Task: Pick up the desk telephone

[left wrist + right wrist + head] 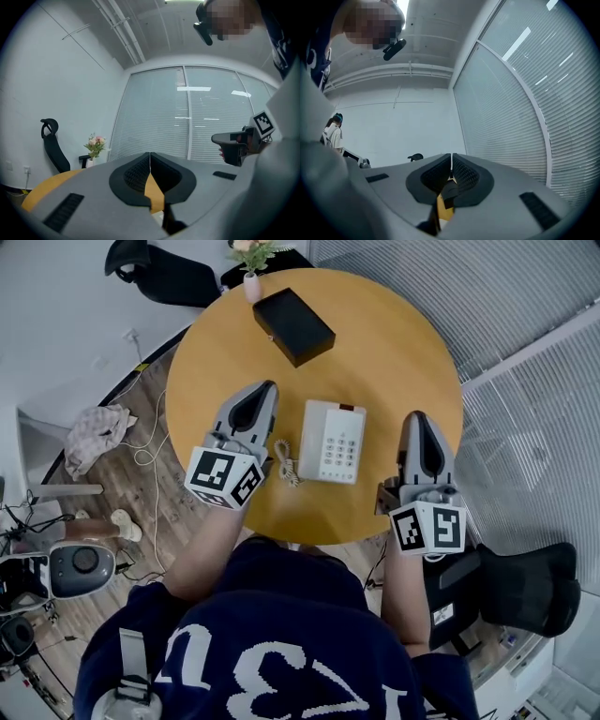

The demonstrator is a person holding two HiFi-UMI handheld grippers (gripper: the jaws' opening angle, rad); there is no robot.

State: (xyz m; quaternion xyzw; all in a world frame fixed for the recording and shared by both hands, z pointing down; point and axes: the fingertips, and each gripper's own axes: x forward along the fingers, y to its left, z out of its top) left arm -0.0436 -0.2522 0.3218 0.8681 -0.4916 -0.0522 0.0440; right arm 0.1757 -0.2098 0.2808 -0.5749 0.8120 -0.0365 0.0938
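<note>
A white desk telephone lies flat near the front edge of the round wooden surface, keypad facing up, with its coiled cord curling off its left side. The left tongs hang over the surface just left of the telephone, pressed together with nothing between them; the left gripper view shows the 2 black pads meeting along 1 thin line. The right tongs are to the right of the telephone and apart from it, near the surface's right edge, likewise pressed together and empty. Both point away from the person, roughly level. Further back on the surface lies a black box, set at an angle, and beyond it at the far edge stands a small vase of flowers. A black office chair stands behind the surface, and a crumpled cloth lies on the wooden floor to the left.
</note>
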